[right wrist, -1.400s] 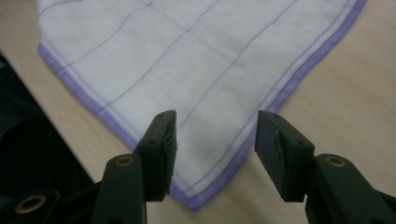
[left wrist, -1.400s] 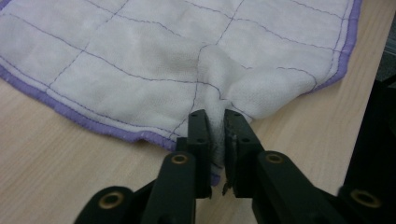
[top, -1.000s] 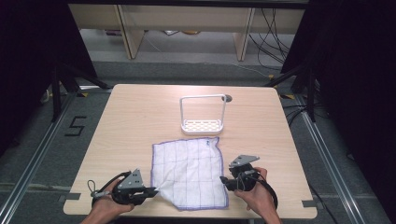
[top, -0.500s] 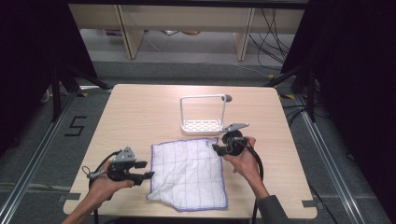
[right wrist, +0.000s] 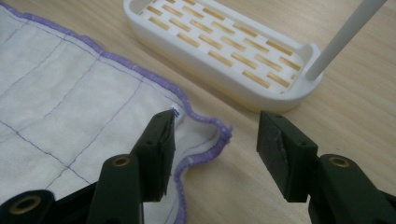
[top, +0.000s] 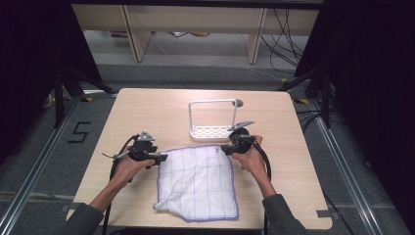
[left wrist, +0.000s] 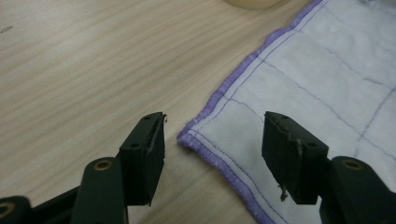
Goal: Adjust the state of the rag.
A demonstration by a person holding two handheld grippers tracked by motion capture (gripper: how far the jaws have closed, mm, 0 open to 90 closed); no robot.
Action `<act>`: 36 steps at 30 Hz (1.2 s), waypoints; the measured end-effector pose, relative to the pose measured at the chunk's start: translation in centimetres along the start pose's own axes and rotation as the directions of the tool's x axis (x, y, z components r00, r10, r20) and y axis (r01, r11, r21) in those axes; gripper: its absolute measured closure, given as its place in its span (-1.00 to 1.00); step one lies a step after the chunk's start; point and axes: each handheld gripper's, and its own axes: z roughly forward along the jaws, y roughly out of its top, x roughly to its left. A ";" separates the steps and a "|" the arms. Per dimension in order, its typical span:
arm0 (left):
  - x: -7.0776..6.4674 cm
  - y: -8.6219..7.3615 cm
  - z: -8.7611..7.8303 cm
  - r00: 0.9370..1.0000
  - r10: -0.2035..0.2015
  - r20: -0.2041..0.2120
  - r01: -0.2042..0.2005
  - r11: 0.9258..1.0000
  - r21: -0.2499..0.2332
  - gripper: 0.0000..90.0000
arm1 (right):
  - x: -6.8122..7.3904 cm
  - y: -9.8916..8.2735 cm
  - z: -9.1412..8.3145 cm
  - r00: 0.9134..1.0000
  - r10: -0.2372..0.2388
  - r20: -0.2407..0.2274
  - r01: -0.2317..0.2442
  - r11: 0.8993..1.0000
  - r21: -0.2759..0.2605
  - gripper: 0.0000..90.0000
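Cloth [top: 198, 181] flat mid-table, near rack [top: 214, 131]. Your left gripper [left wrist: 212, 140] and right gripper [right wrist: 215, 140] both gape wide, straddling far corners, holding nothing. Risk: you pinch hem only, corner slips; right jaw may bump rack.

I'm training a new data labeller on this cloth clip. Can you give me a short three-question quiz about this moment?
1. True or false: the left gripper is already shut on the cloth.
2. Which corner of the cloth sits between the right gripper's jaws? A) a near corner, B) the far corner beside the white rack, C) none.
3. Fill in: the cloth's hem is stitched in ____ thread.

Key
1. False: its jaws stand open around the cloth's far corner on that side.
2. B: the jaws are open around the wavy corner nearest the rack.
3. Purple.
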 end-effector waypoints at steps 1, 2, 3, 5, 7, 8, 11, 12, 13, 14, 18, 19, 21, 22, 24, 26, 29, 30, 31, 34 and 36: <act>0.0 0.1 0.3 1.000 0.007 0.003 -0.007 1.000 0.010 -0.13 | -0.1 0.0 0.2 1.000 -0.002 0.002 0.002 1.000 0.000 0.06; 0.0 0.1 0.3 1.000 0.007 0.003 -0.007 1.000 0.010 -0.13 | -0.1 0.0 0.2 1.000 -0.002 0.002 0.002 1.000 0.000 0.06; -0.2 0.1 0.7 1.000 0.016 -0.003 -0.016 1.000 0.017 -0.11 | -0.1 -0.1 0.6 1.000 0.009 0.001 -0.009 1.000 0.004 0.06; -0.5 0.2 0.8 0.999 0.036 -0.001 -0.036 0.999 0.024 -0.06 | -0.3 -0.1 1.0 1.000 0.001 0.005 -0.001 1.000 0.008 0.06; -0.7 0.3 0.9 0.999 0.044 -0.001 -0.044 0.999 0.023 -0.04 | -0.3 -0.1 1.2 1.000 0.002 0.005 -0.002 1.000 0.012 0.06; -0.8 0.3 0.9 0.998 0.060 0.001 -0.060 0.998 0.020 0.02 | -0.3 -0.1 1.8 1.000 -0.002 0.004 0.002 1.000 0.005 0.07; -0.8 0.2 0.9 0.997 0.069 0.021 -0.069 0.998 0.013 0.15 | -0.4 -0.1 2.3 1.000 -0.018 0.013 0.018 1.000 0.015 0.13; -0.9 0.2 0.9 0.996 0.080 0.034 -0.080 0.997 0.008 0.29 | -0.3 -0.2 2.5 0.999 -0.037 0.008 0.037 0.999 0.025 0.21; -1.0 0.2 0.9 0.994 0.094 0.051 -0.095 0.996 0.001 0.53 | -0.2 -0.3 2.8 0.999 -0.051 -0.003 0.051 0.998 0.025 0.45; -1.0 0.2 0.9 0.994 0.094 0.051 -0.095 0.996 0.001 0.61 | -0.2 -0.3 2.8 0.999 -0.051 -0.003 0.051 0.998 0.025 0.45; -1.4 0.2 0.9 0.992 0.112 0.061 -0.112 0.994 -0.005 0.83 | -0.4 -0.5 2.5 0.996 -0.084 -0.027 0.085 0.996 0.029 0.90; -1.4 0.2 0.9 0.992 0.112 0.061 -0.112 0.994 -0.005 0.84 | -0.4 -0.5 2.5 0.996 -0.084 -0.027 0.085 0.996 0.029 0.90; -1.3 0.3 0.7 0.992 0.108 0.064 -0.108 0.994 -0.016 0.85 | -0.4 -0.5 2.2 0.997 -0.072 -0.033 0.072 0.997 0.007 0.92; -1.3 0.3 0.7 0.992 0.109 0.065 -0.108 0.994 -0.026 0.85 | -0.4 -0.4 1.8 0.997 -0.074 -0.036 0.074 0.997 0.011 0.93; -1.4 0.5 0.3 0.992 0.107 0.062 -0.105 0.994 -0.043 0.86 | -0.3 -0.2 1.0 0.997 -0.068 -0.048 0.068 0.998 0.001 0.94; -1.5 1.2 -0.8 0.992 0.111 0.065 -0.106 0.991 -0.087 0.86 | -0.3 0.1 -0.2 0.996 -0.070 -0.053 0.068 0.997 -0.025 0.94; -1.6 1.7 -1.6 0.991 0.117 0.066 -0.109 0.987 -0.117 0.86 | -0.3 0.2 -1.1 0.996 -0.076 -0.049 0.074 0.996 -0.041 0.94; -1.7 1.9 -2.0 0.991 0.117 0.069 -0.107 0.985 -0.135 0.87 | -0.3 0.3 -2.1 0.995 -0.081 -0.053 0.077 0.994 -0.081 0.94; -1.7 2.2 -2.5 0.991 0.113 0.071 -0.102 0.984 -0.148 0.87 | -0.3 0.3 -2.1 0.995 -0.081 -0.053 0.077 0.994 -0.081 0.94; -2.0 3.1 -3.9 0.988 0.139 0.074 -0.124 0.977 -0.176 0.86 | -0.4 0.6 -4.9 0.993 -0.098 -0.070 0.088 0.988 -0.130 0.94; -2.2 3.8 -4.9 0.988 0.137 0.073 -0.119 0.971 -0.208 0.87 | -0.3 0.6 -5.9 0.993 -0.098 -0.065 0.088 0.985 -0.147 0.94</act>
